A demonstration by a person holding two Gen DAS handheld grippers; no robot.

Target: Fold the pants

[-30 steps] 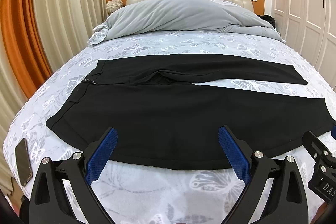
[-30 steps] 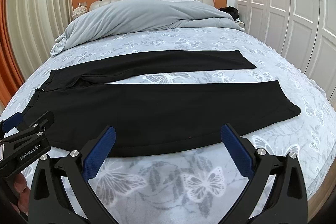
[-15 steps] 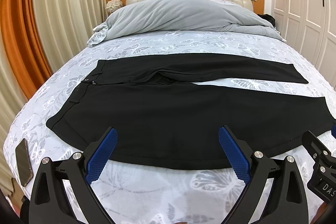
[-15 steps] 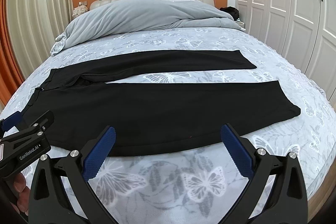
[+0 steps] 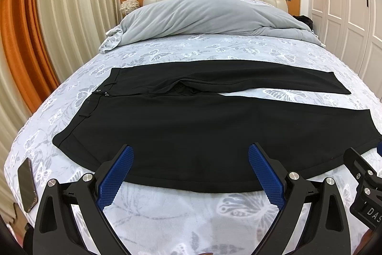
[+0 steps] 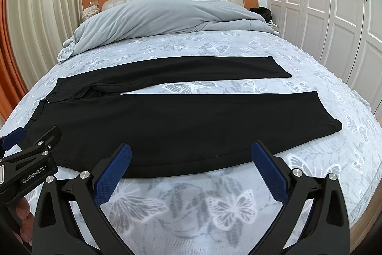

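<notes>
Black pants [image 5: 191, 126] lie flat on the butterfly-print bed [image 5: 191, 212], waist to the left, legs spread apart and pointing right; they also show in the right wrist view [image 6: 181, 121]. My left gripper [image 5: 189, 154] is open and empty, hovering over the near edge of the near leg, toward the waist side. My right gripper [image 6: 191, 154] is open and empty, over the near edge of the same leg, nearer the cuff. The right gripper's body shows in the left wrist view [image 5: 365, 185]; the left gripper's body shows in the right wrist view [image 6: 28, 164].
A grey duvet [image 5: 207, 18] is bunched at the headboard. A phone [image 5: 26, 184] lies on the bed's left edge. Curtains [image 5: 47, 28] hang on the left. White wardrobes [image 6: 334, 16] stand on the right.
</notes>
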